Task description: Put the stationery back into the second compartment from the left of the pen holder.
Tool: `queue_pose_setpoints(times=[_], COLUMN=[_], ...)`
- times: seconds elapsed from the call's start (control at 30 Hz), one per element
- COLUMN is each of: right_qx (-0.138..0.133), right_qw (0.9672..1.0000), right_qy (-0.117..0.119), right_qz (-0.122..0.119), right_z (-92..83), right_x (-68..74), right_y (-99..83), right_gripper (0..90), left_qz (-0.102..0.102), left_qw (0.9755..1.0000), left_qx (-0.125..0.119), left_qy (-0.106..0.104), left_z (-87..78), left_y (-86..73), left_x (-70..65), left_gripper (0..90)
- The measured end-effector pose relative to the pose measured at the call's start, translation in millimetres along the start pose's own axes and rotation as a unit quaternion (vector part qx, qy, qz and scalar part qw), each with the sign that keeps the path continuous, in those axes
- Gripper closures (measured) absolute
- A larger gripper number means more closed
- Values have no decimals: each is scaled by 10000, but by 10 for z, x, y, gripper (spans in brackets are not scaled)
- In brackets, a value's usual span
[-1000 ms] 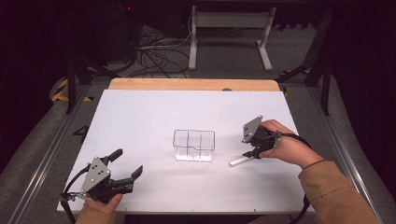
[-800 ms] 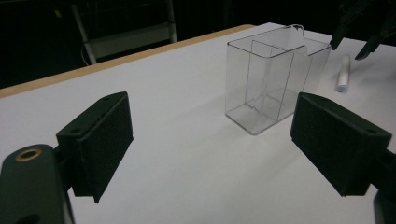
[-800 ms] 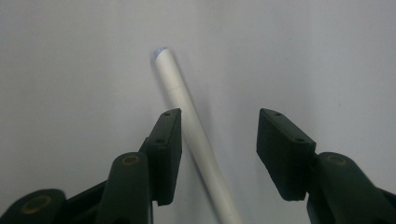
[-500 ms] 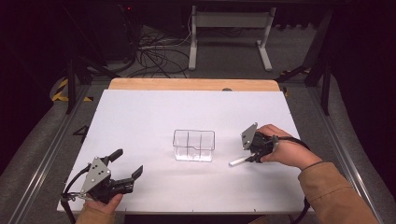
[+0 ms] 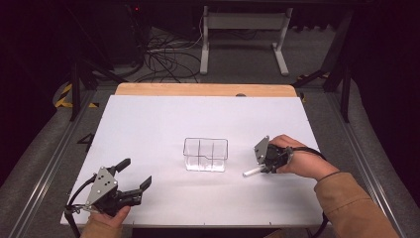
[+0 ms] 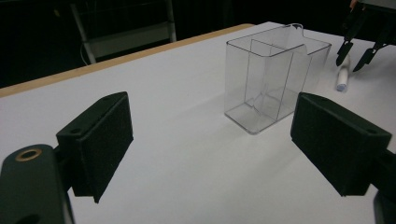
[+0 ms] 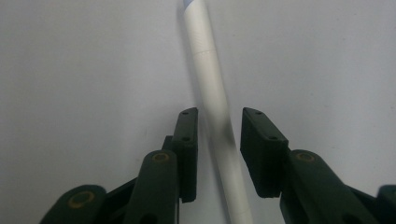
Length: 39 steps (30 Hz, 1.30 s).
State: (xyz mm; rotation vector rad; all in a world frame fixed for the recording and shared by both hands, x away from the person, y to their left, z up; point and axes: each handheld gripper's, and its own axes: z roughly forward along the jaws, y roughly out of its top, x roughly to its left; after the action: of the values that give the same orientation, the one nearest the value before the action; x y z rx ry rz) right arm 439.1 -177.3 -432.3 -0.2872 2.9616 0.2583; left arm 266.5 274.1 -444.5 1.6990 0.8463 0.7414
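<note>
Right gripper: my fingers apart, straddling white marker; closing off-centre could roll it away. Left gripper: fingers apart, idle.

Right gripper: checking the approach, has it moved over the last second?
Yes. The right gripper dropped toward the table's near edge, beside the clear bin, straddling the white pen.

overhead forward view, two low jaw-level views

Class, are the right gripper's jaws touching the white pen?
Apart. The right gripper view shows the right gripper straddling the white pen, table visible beside each jaw.
</note>
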Motion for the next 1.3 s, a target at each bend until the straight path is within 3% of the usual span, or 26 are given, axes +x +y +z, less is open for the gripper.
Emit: queue_pose_setpoints(times=[0.37,0.53,0.93,1.3], right_qx=[266,262,61,-145], right_qw=[9986,9983,9984,9988], right_qy=[73,55,-94,-209], right_qz=[-452,-522,-551,-429], right_z=[76,84,-30,-139], right_x=[-6,-1,29,45], right_y=[27,32,66,45], right_gripper=[781,787,789,789], left_qz=[23,41,22,12], left_qw=[10000,10000,10000,10000], left_qx=[7,10,5,-5], left_qy=[-9,-5,-2,2], left_z=[2,2,1,0], left_y=[0,0,0,0], left_x=[5,7,5,4], left_gripper=[137,137,137,137])
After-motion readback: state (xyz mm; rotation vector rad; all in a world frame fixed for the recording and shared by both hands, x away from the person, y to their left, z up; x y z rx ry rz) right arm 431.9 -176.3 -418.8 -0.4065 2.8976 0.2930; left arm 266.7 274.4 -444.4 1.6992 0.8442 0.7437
